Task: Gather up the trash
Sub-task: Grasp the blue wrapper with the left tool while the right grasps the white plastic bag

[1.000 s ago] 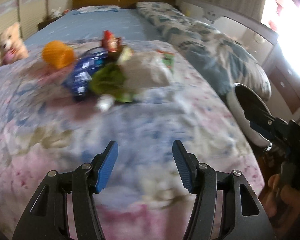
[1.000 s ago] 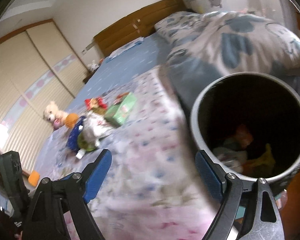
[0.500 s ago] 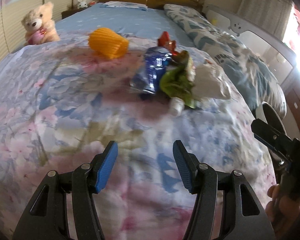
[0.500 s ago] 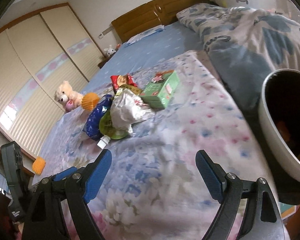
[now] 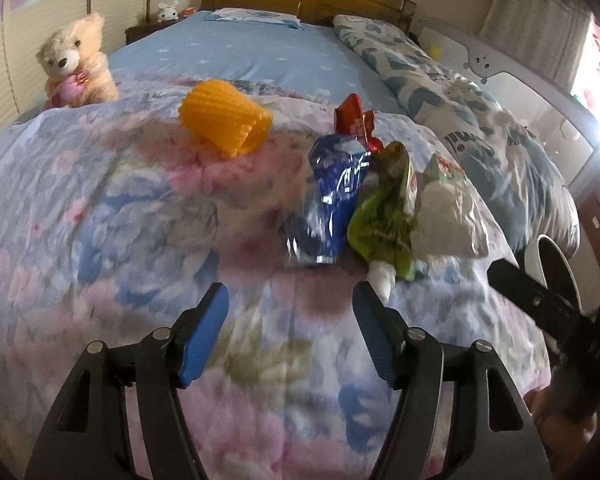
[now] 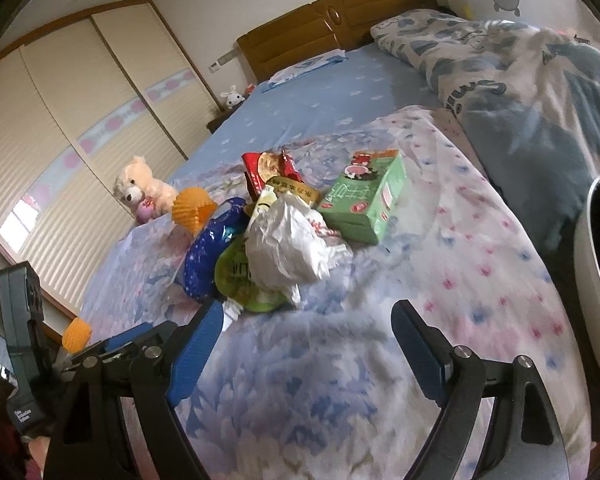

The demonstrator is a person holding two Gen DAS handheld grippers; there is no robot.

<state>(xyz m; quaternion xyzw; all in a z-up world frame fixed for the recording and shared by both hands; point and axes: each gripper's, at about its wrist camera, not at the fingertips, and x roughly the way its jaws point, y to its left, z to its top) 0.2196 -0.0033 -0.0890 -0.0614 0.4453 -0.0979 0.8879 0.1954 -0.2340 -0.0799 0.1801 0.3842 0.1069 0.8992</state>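
Both pairs of jaws stand wide apart with nothing between them: the left gripper (image 5: 290,320) and the right gripper (image 6: 308,332) hang over the floral quilt (image 5: 100,240), short of the litter.

Going left to right in the left wrist view, a teddy bear (image 5: 76,64) sits at about ten o'clock, near the far edge of the quilt. An orange foam net (image 5: 224,124) lies at eleven o'clock, apart from the rest. The trash heap sits between twelve and two o'clock: a blue foil wrapper (image 5: 332,196) with a red snack packet (image 5: 356,120) behind it, then a green spouted pouch (image 5: 384,228) touching the wrapper's right side, its white cap pointing at the left gripper's right finger, then a crumpled white bag (image 5: 448,216) lying against the pouch. The right wrist view adds a green carton (image 6: 364,200) just beyond the bag. The bin's pale rim (image 6: 592,280) shows at three o'clock, beside the bed.

The step in hand looks like the approach to a pick (no piece is held). The next move probably calls for lowering one gripper over the nearest piece, likely the pouch or bag, closing on it alone, then carrying it right to the bin.
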